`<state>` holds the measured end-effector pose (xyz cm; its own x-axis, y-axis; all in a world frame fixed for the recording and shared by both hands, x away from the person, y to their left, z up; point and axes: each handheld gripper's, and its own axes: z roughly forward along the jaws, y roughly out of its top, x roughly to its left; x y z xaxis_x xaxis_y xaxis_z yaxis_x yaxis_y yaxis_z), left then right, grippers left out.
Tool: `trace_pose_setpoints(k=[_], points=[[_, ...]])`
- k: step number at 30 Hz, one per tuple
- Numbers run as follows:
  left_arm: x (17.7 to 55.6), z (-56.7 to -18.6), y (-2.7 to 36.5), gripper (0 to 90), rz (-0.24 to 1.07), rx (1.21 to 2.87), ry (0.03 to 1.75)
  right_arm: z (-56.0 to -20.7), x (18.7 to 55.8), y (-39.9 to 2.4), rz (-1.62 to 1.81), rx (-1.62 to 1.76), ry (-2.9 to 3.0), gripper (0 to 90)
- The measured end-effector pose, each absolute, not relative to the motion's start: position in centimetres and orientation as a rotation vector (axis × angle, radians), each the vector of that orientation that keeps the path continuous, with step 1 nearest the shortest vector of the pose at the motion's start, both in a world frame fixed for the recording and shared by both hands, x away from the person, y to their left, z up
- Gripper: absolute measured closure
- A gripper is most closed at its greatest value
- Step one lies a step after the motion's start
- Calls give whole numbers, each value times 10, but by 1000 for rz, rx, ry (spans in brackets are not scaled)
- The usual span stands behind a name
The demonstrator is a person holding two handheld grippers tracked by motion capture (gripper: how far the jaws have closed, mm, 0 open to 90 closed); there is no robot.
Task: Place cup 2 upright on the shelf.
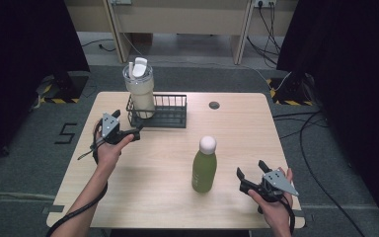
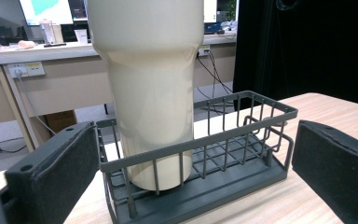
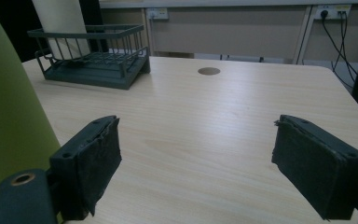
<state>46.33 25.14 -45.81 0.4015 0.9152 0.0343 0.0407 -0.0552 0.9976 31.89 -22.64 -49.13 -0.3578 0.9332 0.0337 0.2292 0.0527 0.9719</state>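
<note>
A cream tumbler (image 1: 140, 91) with a white lid stands upright in the left end of a dark wire basket (image 1: 170, 112) at the back of the wooden table (image 1: 153, 177). My left gripper (image 1: 136, 130) is open just in front of the basket's left end, its jaws pointing at it. In the left gripper view the tumbler (image 2: 149, 93) and basket (image 2: 249, 135) loom close ahead of the gripper (image 2: 196, 170). A green bottle (image 1: 204, 168) with a white cap stands at front centre. My right gripper (image 1: 250, 170) is open to the bottle's right. In the right gripper view the bottle (image 3: 9, 116) sits outside the left jaw of the gripper (image 3: 196, 158).
A round cable hole (image 1: 214, 105) sits in the table right of the basket. A person's hands hold both grippers near the table's left and front right edges. Beyond the table stands a desk (image 1: 177, 19), with cables (image 1: 306, 133) on the floor at right.
</note>
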Motion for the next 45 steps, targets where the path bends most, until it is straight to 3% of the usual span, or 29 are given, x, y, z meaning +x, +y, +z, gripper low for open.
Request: trace_pose_setpoints(k=[45], points=[[399, -463, 225, 0, 771, 1453, 776, -495, 320, -223, 1316, 1179, 1670, 150]])
